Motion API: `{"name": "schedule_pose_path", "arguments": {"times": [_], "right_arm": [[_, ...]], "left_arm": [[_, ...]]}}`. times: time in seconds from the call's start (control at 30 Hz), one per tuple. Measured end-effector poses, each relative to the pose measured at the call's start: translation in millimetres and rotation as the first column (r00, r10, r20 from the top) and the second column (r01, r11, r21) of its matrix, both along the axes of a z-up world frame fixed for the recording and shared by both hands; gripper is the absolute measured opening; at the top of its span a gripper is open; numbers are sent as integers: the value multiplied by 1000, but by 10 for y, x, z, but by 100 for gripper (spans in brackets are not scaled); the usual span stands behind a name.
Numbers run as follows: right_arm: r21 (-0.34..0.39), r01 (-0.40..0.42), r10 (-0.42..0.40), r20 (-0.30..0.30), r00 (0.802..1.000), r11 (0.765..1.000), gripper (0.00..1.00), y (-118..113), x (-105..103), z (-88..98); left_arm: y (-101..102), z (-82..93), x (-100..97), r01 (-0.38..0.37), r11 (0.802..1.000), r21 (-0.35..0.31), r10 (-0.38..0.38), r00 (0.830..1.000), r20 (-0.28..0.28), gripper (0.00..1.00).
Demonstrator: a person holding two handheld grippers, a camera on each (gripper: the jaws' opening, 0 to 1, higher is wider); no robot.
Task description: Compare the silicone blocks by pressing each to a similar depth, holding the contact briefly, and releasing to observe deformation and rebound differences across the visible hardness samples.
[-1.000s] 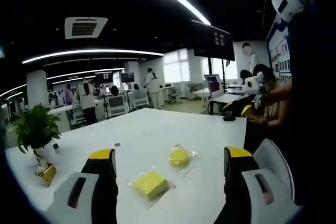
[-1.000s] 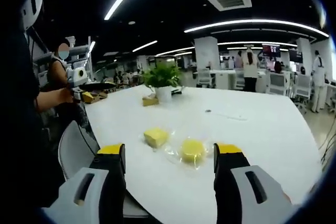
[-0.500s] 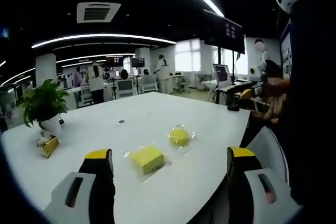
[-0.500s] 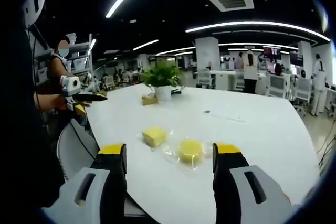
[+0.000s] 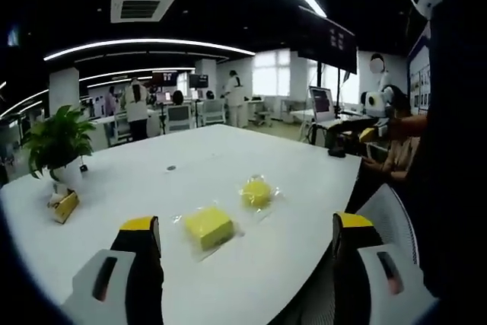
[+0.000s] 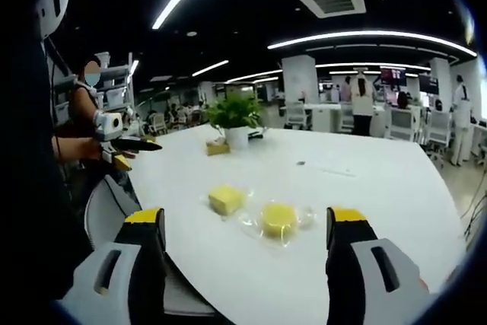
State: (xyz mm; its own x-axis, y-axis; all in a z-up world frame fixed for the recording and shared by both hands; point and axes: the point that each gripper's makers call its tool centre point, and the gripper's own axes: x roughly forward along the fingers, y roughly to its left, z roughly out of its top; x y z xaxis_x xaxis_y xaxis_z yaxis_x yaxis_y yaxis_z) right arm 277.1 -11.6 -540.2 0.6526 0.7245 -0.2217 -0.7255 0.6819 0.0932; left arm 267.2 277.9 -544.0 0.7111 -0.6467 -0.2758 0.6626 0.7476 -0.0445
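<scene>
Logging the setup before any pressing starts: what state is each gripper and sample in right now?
Left gripper: open, above the table, touching nothing.
Right gripper: open, touching nothing.
Square yellow block: in clear wrap, flat on the white table, not pressed.
Round yellow block: in clear wrap, flat, not pressed.
Potted plant: upright.

Table: we see a large white table (image 5: 228,157) spanning the middle of both views.
Square block: a yellow square block (image 5: 208,226), in clear wrap, lies lower centre of the left gripper view.
Round block: a yellow round block (image 5: 256,192), also wrapped, lies just beside it, toward centre right.
Plant: a potted plant (image 5: 57,150) stands at the left edge.
Small box: a yellow box (image 5: 65,206) rests just below the plant.
</scene>
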Motion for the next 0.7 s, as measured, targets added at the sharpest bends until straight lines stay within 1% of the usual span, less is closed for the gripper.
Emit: {"name": "schedule_pose_path", "arguments": {"times": [0.1, 0.2, 0.3, 0.37, 0.4, 0.43, 0.47, 0.5, 0.53, 0.57, 0.6, 0.63, 0.7], "right_arm": [[19, 2, -2, -17, 1000, 1000, 87, -10, -30, -3], [50, 24, -23, -11, 1000, 998, 95, -49, -40, 33], [62, 39, -38, -4, 999, 997, 96, -97, -50, 69], [79, 53, -52, -5, 999, 995, 96, -143, -52, 94], [88, 56, -56, -1, 998, 995, 96, -159, -59, 111], [99, 60, -60, 4, 998, 993, 96, -187, -65, 128], [98, 64, -65, 6, 998, 993, 96, -204, -68, 127], [87, 70, -70, -2, 998, 994, 96, -222, -79, 105], [75, 77, -77, -3, 997, 994, 96, -241, -86, 88], [64, 82, -82, -2, 997, 995, 96, -257, -92, 72], [61, 85, -85, -6, 996, 995, 96, -273, -109, 58], [59, 90, -89, -9, 996, 994, 96, -286, -112, 52], [53, 101, -99, -26, 995, 993, 96, -320, -129, 26]], "left_arm": [[-45, 40, 25, 11, 1000, -13, -11, 1000, 3, 93], [-116, 77, 69, 26, 999, -40, -26, 1000, -6, 94], [-194, 87, 129, 36, 997, -66, -37, 999, -24, 95], [-257, 92, 182, 39, 993, -108, -44, 998, -45, 96], [-319, 99, 203, 43, 988, -147, -54, 996, -71, 97], [-350, 100, 226, 46, 986, -162, -60, 995, -81, 98], [-339, 70, 281, 35, 985, -172, -52, 994, -97, 97], [-359, 67, 350, 32, 982, -187, -52, 994, -100, 97], [-399, 71, 387, 37, 980, -194, -57, 994, -98, 97], [-440, 52, 456, 31, 979, -202, -56, 992, -116, 97], [-461, 49, 474, 32, 979, -202, -57, 991, -120, 97], [-520, 46, 520, 43, 977, -208, -71, 990, -125, 97], [-630, 30, 589, 55, 969, -242, -97, 982, -163, 97]]}}
